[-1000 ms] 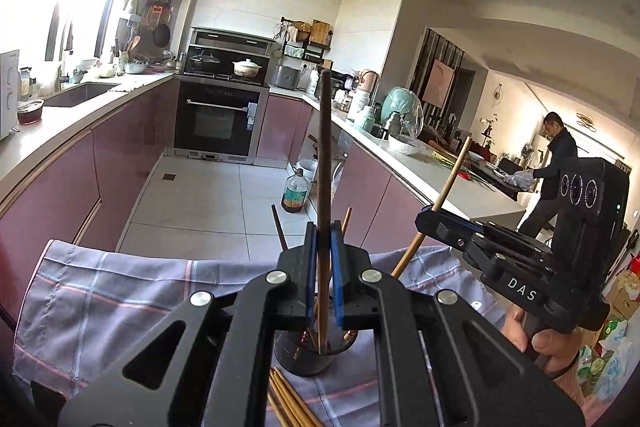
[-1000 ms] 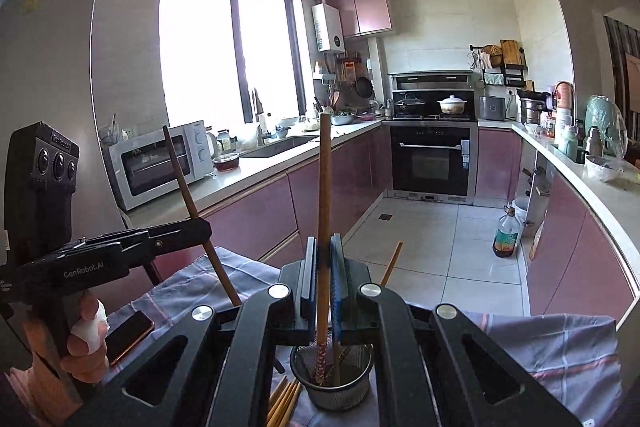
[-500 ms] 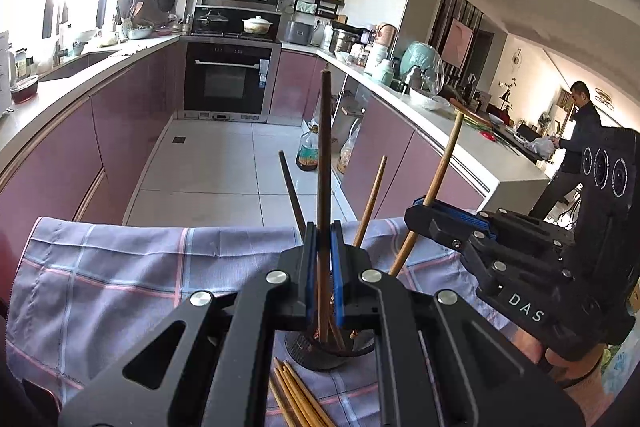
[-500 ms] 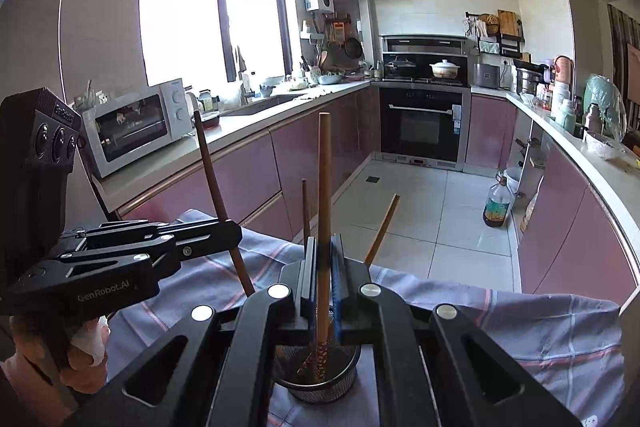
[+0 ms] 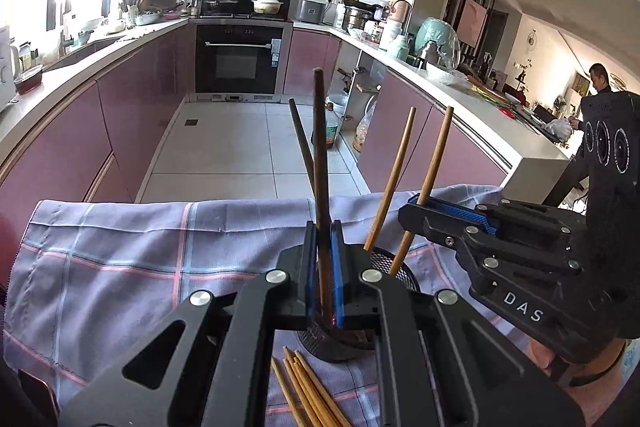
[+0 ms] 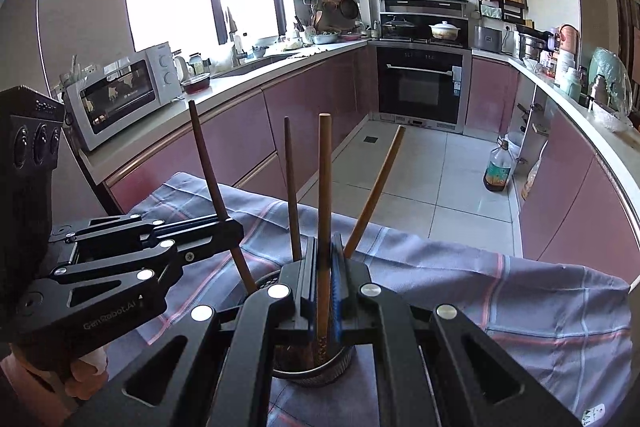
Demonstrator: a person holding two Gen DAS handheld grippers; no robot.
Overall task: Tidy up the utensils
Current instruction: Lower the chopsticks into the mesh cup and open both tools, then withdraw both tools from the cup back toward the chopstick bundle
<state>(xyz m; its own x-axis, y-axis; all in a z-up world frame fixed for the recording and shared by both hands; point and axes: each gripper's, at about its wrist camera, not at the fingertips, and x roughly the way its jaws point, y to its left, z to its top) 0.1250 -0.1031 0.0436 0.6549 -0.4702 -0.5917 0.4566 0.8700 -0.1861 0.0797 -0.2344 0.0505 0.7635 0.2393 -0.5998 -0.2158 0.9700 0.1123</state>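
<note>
A black mesh holder (image 5: 396, 267) (image 6: 316, 373) stands on a checked cloth (image 5: 132, 259) (image 6: 520, 291). My left gripper (image 5: 322, 255) is shut on a dark brown chopstick (image 5: 320, 155), held upright with its lower end in the holder. My right gripper (image 6: 325, 267) is shut on a light brown chopstick (image 6: 324, 187), its patterned tip inside the holder. Each gripper shows in the other's view, the right one (image 5: 416, 205) and the left one (image 6: 236, 227). Two more chopsticks (image 5: 390, 187) (image 5: 301, 143) lean in the holder. Several loose chopsticks (image 5: 308, 395) lie on the cloth in front.
The cloth covers a table at the near end of a kitchen with pink cabinets (image 6: 312, 107), an oven (image 5: 238, 61) and a microwave (image 6: 120, 95). An oil bottle (image 6: 498, 167) stands on the tiled floor. A person (image 5: 598, 83) stands far right.
Both grippers have lowered with their chopsticks, whose lower ends now sit deeper in the holder. The views have tilted down and the two leaning chopsticks show more fully.
</note>
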